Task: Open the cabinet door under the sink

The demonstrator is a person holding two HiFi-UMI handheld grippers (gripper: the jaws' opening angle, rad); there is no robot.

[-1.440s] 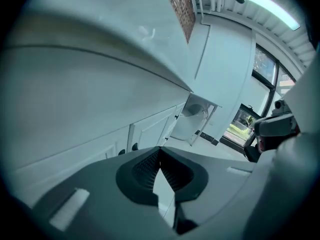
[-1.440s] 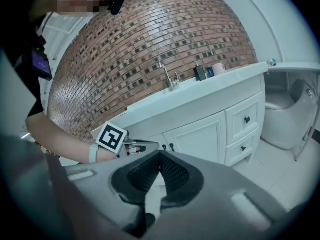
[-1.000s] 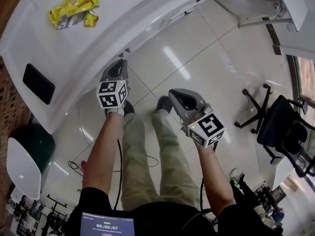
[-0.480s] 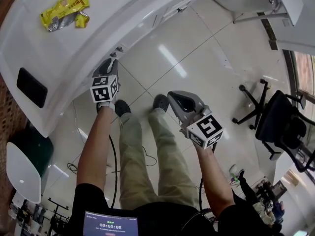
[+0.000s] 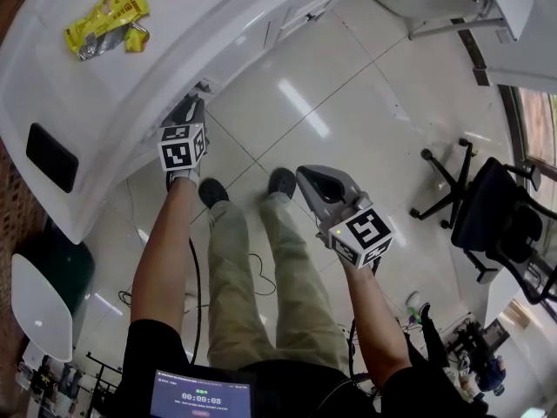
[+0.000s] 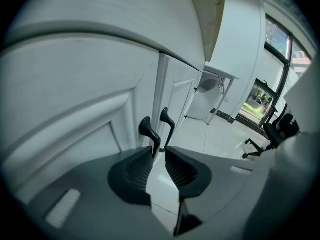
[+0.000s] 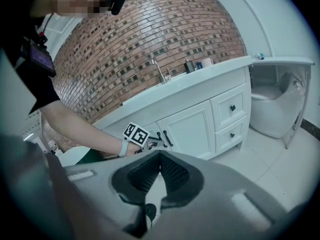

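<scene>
Desk (image 5: 130, 77) in white tops everything. Under it I count two cabinet doors (image 7: 192, 129), both closed, and two drawers (image 7: 231, 107). My left gripper (image 6: 159, 150) sits right at the two black handles (image 6: 149, 130), jaws slightly spread, pinching nothing. My right gripper (image 7: 159, 153) hangs well back, jaws pressed together.

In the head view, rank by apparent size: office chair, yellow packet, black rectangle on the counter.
1. office chair
2. yellow packet
3. black rectangle, not far behind the packet
</scene>
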